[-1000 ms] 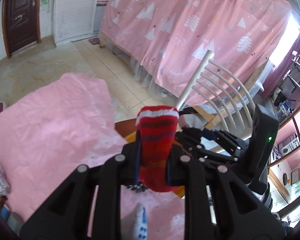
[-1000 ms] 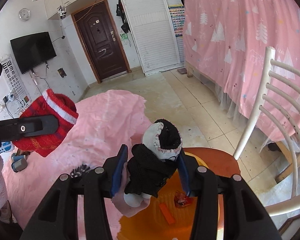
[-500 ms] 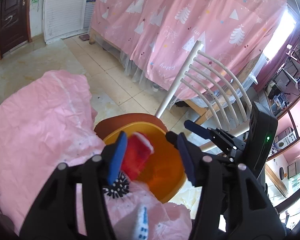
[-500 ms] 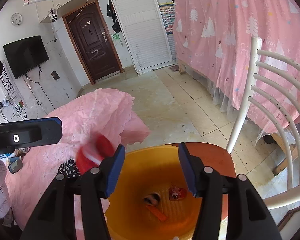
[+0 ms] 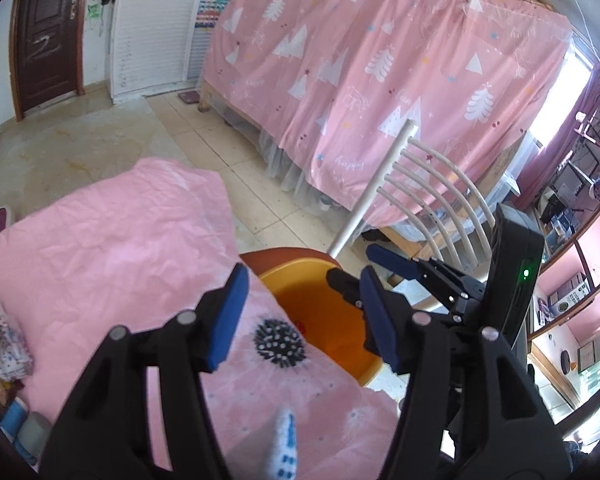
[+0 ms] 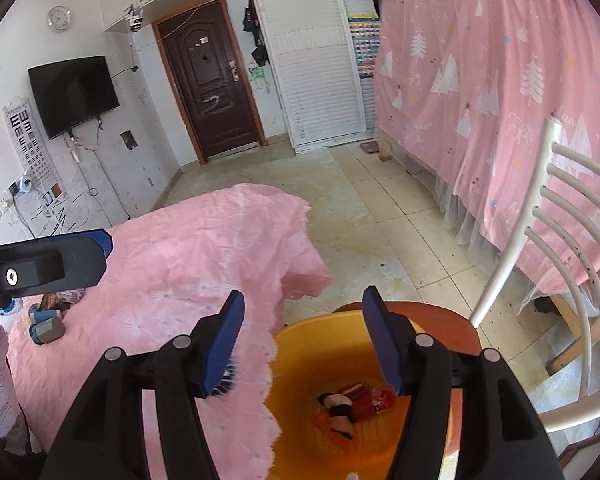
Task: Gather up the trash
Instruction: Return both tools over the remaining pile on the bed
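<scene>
An orange basin (image 6: 300, 340) stands on a brown chair seat beside the pink-covered table; it also shows in the left wrist view (image 5: 296, 276). A red sock (image 6: 364, 396) and a black-and-white sock (image 6: 336, 404) lie in its bottom. My right gripper (image 6: 304, 336) is open and empty above the basin. My left gripper (image 5: 300, 312) is open and empty over the table edge next to the basin. A black spiky ball (image 5: 279, 343) lies on the table by the basin. A small white-and-blue item (image 5: 284, 446) lies near the front.
A pink tablecloth (image 6: 188, 256) covers the table. A white chair back (image 6: 556, 248) rises right of the basin. A pink curtain (image 5: 380, 60) hangs behind. Small items (image 6: 46, 326) lie at the table's left edge. The left gripper's finger (image 6: 48, 260) shows in the right wrist view.
Both grippers opened and dropped their socks into the basin. The red sock and the black-and-white sock now lie in its bottom. The left gripper drew back over the table.
</scene>
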Demonstrator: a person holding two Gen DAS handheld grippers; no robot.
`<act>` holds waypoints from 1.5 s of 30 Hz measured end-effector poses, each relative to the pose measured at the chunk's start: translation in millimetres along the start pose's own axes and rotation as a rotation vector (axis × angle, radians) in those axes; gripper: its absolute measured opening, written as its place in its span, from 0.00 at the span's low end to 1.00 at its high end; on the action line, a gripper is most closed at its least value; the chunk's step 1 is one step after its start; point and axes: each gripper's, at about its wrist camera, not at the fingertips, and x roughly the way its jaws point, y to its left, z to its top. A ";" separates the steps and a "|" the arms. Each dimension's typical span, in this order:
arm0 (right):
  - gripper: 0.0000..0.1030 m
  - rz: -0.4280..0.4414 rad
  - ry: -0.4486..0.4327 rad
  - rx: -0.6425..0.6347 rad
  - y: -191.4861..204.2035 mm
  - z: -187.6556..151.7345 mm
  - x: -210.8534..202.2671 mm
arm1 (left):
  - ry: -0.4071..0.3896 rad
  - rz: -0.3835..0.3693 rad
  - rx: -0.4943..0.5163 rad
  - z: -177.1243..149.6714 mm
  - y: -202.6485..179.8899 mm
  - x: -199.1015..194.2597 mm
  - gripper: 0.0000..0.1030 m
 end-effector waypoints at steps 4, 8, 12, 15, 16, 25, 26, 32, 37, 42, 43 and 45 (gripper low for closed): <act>0.51 0.025 0.005 -0.034 26.9 4.6 6.3 | -0.043 0.044 -0.028 -4.3 20.9 -24.3 0.54; 0.51 0.063 0.011 -0.076 60.1 12.9 15.9 | -0.079 0.110 -0.066 -13.1 48.5 -48.5 0.54; 0.51 0.108 0.019 -0.128 99.9 18.7 26.4 | -0.108 0.178 -0.093 -26.0 72.8 -72.9 0.54; 0.51 0.139 0.029 -0.165 128.2 23.9 35.1 | -0.134 0.230 -0.121 -40.4 93.3 -95.5 0.61; 0.51 0.147 0.032 -0.175 135.1 24.2 37.3 | -0.139 0.242 -0.128 -43.8 98.2 -100.4 0.61; 0.52 0.216 0.057 -0.275 209.8 27.2 56.7 | -0.183 0.334 -0.223 -79.8 149.1 -145.9 0.61; 0.52 0.221 0.060 -0.283 215.2 26.9 58.4 | -0.182 0.339 -0.233 -84.5 153.9 -148.3 0.61; 0.52 0.243 0.083 -0.328 247.2 27.1 71.6 | -0.168 0.364 -0.287 -105.4 180.8 -158.1 0.61; 0.54 0.261 0.097 -0.359 274.1 27.1 80.2 | -0.153 0.375 -0.319 -124.2 202.4 -164.5 0.61; 0.58 0.279 0.108 -0.391 296.7 28.8 88.4 | -0.133 0.374 -0.344 -136.5 218.9 -164.0 0.61; 0.59 0.283 0.109 -0.396 301.1 29.3 89.8 | -0.127 0.373 -0.347 -140.4 221.2 -163.5 0.61; 0.59 0.288 0.111 -0.405 306.0 28.3 91.7 | -0.114 0.372 -0.354 -144.9 226.6 -160.7 0.61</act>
